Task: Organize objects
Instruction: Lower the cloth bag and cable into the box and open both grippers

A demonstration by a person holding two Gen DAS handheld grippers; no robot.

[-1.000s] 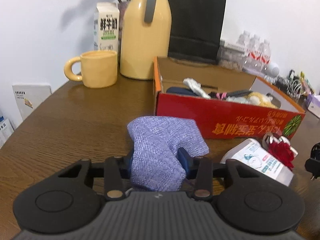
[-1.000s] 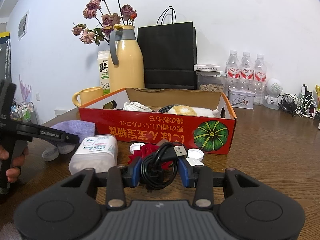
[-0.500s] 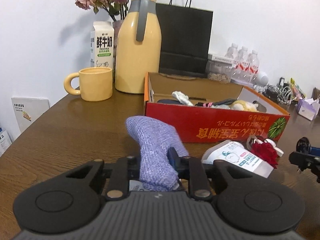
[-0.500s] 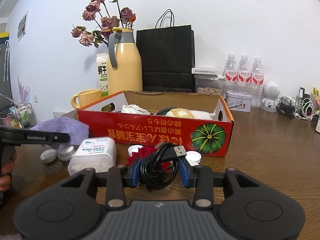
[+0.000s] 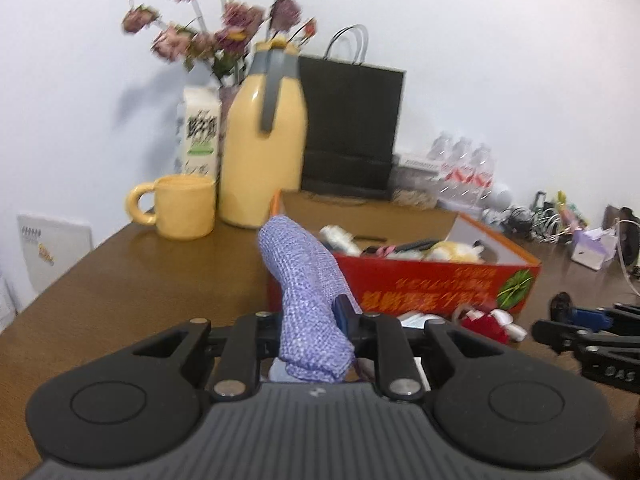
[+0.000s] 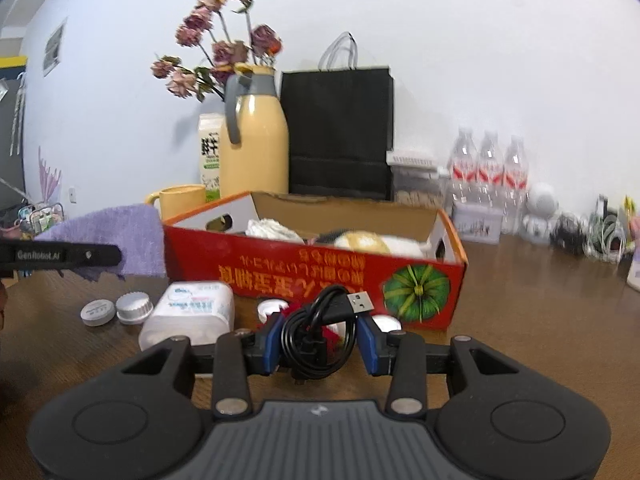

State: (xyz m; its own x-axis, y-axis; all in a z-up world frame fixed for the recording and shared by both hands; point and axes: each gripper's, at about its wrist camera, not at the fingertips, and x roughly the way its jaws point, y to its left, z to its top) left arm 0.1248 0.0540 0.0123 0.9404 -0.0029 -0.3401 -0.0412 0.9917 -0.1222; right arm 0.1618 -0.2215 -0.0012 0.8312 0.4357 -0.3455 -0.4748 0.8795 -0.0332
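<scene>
At lower centre, the left gripper [image 5: 310, 320] pinches a purple knitted cloth [image 5: 306, 280]; the right gripper [image 6: 320, 340] clamps a coiled black USB cable [image 6: 320, 332]. The red cardboard box [image 6: 320, 268] lies mid-frame beyond both. The cloth's drooping free end could snag the box's near wall, and the loosely coiled cable might slip out.

A: What changed over the last 1 second?
B: The left hand-held gripper [image 5: 310, 334] lifted the purple cloth [image 5: 306, 292] off the desk [image 5: 132, 276], seemingly toward the red box [image 5: 432, 288].
</scene>
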